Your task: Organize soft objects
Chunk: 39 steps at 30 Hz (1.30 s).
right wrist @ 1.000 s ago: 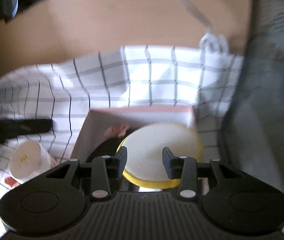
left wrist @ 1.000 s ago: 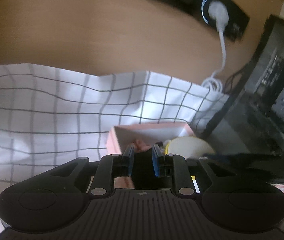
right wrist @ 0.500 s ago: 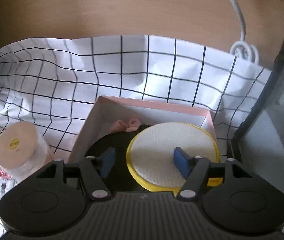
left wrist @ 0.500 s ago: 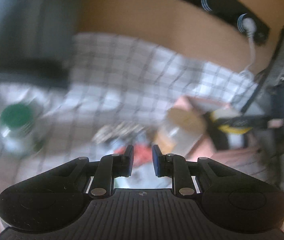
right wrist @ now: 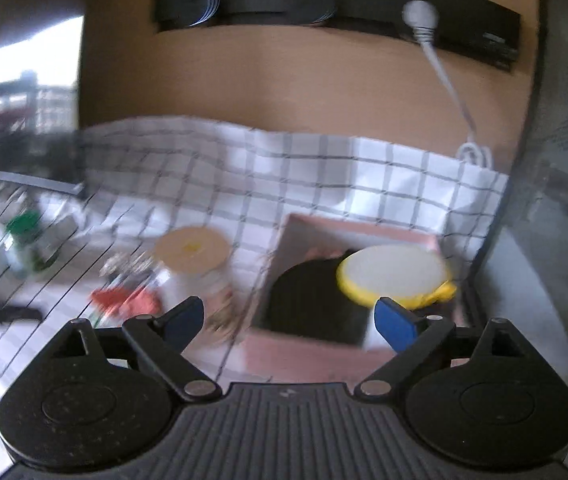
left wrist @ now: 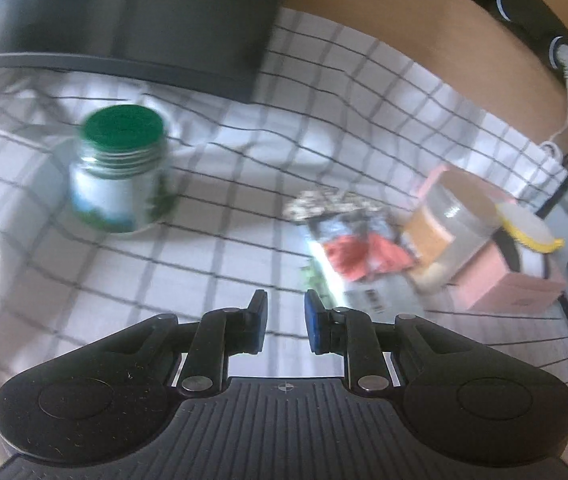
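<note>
In your left wrist view, your left gripper point(left wrist: 284, 322) hangs over the checked tablecloth point(left wrist: 220, 256) with its jaws narrowly parted and nothing between them. Ahead and to the right lies a crumpled packet point(left wrist: 353, 236), red and patterned, just beside a clear jar with a tan lid point(left wrist: 449, 220). The pink box point(left wrist: 511, 284) sits behind that jar near the cloth's right edge, with the yellow-rimmed round pad point(left wrist: 527, 230) poking above it. A green-lidded jar point(left wrist: 122, 168) stands well apart to the left. The frame is blurred; if you reach at this pace you could knock the tan-lidded jar over into the packet.

In your right wrist view, your right gripper point(right wrist: 289, 320) is spread wide and empty, above the near wall of the pink box point(right wrist: 303, 350). The round pad point(right wrist: 393, 274) rests tilted on something black point(right wrist: 307, 296) inside the box, its yellow rim leaning toward the right wall. A pink item shows at the back, too blurred to identify. The pad looks thin and floppy; perched like that, a brush from your right finger could tip it out.
</note>
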Each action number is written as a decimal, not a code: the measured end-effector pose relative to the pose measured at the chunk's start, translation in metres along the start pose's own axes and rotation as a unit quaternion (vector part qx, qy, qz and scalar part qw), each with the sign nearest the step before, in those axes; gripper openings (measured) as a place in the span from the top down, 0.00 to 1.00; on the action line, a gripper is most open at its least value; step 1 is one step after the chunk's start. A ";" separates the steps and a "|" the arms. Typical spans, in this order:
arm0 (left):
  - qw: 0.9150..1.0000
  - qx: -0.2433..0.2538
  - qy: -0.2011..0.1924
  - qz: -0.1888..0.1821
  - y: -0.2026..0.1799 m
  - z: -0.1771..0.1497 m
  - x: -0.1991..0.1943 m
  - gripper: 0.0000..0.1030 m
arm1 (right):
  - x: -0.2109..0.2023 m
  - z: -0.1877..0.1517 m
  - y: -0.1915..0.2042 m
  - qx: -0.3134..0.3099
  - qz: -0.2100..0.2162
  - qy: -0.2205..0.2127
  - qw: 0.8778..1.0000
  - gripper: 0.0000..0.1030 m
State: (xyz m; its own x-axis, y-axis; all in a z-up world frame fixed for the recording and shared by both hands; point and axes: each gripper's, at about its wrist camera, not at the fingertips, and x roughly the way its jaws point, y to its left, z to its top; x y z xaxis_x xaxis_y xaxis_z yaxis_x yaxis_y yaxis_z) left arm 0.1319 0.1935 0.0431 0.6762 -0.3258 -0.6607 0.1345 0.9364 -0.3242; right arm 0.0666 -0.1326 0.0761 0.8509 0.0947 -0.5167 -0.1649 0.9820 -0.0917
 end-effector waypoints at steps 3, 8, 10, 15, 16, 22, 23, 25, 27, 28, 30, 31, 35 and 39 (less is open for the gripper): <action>1.000 -0.005 0.003 -0.027 -0.013 0.009 0.012 0.79 | -0.002 -0.015 0.020 -0.030 0.010 0.018 0.999 0.10; 0.999 0.027 -0.008 -0.032 -0.035 0.026 0.032 0.79 | -0.006 -0.034 0.031 -0.054 0.011 0.041 0.998 0.10; 0.998 0.048 -0.003 -0.027 -0.042 0.030 0.043 0.79 | -0.008 -0.039 0.031 -0.053 0.010 0.048 0.997 0.10; 0.992 0.123 0.016 -0.025 -0.064 0.035 0.073 0.78 | -0.006 -0.049 0.024 -0.041 0.005 0.070 0.997 0.10; 0.990 0.139 0.028 -0.023 -0.069 0.035 0.080 0.77 | -0.005 -0.051 0.022 -0.038 0.007 0.074 0.997 0.10; 0.978 0.202 0.044 0.000 -0.085 0.036 0.096 0.72 | 0.001 -0.059 0.020 -0.023 0.012 0.091 0.996 0.10; 0.977 0.207 0.046 0.004 -0.086 0.036 0.097 0.72 | 0.001 -0.061 0.020 -0.023 0.013 0.092 0.995 0.10; 0.977 0.205 0.052 0.004 -0.085 0.039 0.100 0.72 | 0.002 -0.064 0.020 -0.022 0.016 0.094 0.995 0.10; 0.979 0.195 0.055 0.002 -0.082 0.041 0.102 0.72 | 0.004 -0.066 0.021 -0.019 0.018 0.099 0.995 0.10; 0.980 0.190 0.057 -0.001 -0.081 0.043 0.103 0.72 | 0.005 -0.066 0.021 -0.017 0.019 0.100 0.995 0.10; 0.984 0.170 0.056 -0.008 -0.076 0.046 0.104 0.72 | 0.006 -0.067 0.022 -0.017 0.022 0.102 0.994 0.10; 0.984 0.166 0.057 -0.011 -0.075 0.047 0.103 0.72 | 0.006 -0.067 0.023 -0.018 0.023 0.103 0.994 0.10; 0.984 0.171 0.055 -0.014 -0.075 0.045 0.102 0.72 | 0.008 -0.070 0.027 -0.025 0.028 0.109 0.993 0.10; 0.982 0.182 0.045 -0.014 -0.077 0.042 0.099 0.76 | 0.008 -0.074 0.029 -0.027 0.029 0.113 0.993 0.10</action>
State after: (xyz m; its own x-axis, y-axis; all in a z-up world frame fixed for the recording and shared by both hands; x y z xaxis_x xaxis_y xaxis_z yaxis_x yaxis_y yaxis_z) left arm 0.2186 0.0948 0.0306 0.6035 -0.3465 -0.7182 0.4136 0.9060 -0.0896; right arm 0.0317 -0.1150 0.0068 0.7068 0.1051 -0.6996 -0.2416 0.9653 -0.0991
